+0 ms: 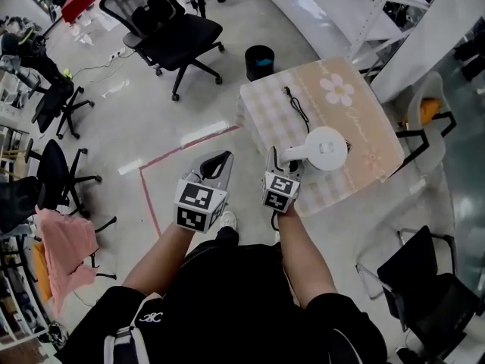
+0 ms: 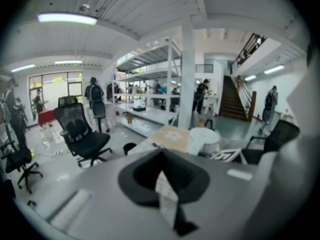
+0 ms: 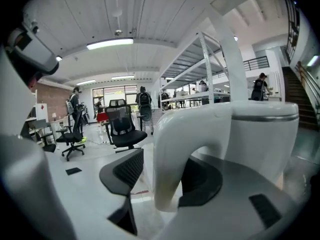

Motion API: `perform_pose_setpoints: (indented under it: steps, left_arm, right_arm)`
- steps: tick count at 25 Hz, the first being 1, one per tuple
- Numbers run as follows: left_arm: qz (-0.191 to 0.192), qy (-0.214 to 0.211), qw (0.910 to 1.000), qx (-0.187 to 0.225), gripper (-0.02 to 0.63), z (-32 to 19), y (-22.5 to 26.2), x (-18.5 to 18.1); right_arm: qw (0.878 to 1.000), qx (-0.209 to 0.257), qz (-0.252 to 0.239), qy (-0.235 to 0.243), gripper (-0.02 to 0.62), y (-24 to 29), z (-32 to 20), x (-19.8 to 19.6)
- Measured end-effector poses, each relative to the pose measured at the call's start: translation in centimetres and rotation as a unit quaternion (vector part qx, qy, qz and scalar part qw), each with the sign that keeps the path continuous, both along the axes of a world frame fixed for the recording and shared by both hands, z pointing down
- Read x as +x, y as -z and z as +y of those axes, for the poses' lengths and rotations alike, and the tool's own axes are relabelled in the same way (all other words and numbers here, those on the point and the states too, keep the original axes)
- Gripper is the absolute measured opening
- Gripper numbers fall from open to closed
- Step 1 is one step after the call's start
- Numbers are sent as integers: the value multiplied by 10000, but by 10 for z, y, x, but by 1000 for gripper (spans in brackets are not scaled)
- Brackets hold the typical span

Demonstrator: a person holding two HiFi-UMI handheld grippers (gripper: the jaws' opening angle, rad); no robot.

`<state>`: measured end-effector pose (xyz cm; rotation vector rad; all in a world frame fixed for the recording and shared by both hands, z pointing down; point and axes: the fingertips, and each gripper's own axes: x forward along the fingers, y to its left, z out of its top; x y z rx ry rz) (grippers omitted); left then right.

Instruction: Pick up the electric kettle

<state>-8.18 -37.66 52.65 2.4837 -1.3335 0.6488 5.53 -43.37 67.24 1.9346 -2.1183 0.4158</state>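
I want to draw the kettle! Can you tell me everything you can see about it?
The electric kettle is white and smooth, like plastic, with a round lid and a big curved handle. It stands upright on the checked tablecloth, near the front edge. The right gripper has its jaws apart, one on each side of the handle.
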Motion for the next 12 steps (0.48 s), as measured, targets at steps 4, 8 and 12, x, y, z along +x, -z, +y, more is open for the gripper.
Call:
perform_pose_setpoints:
  steps: [4,8,12]
  left_arm:
    - [-47,59,10000,-44,-3,6,-2,1]
    - [-170,49,9998,-39,-3,12,-4,1]
    - [-209,127,9997,-62,-3,15,-6,-7]
  right_arm:
    - [9973,-430,-14,-587,198,-10,-7,4]
    - [9922,-916,46,-847,191,-27,-16,8]
    - [9935,-800,172,-788,165,-27,-25,7]
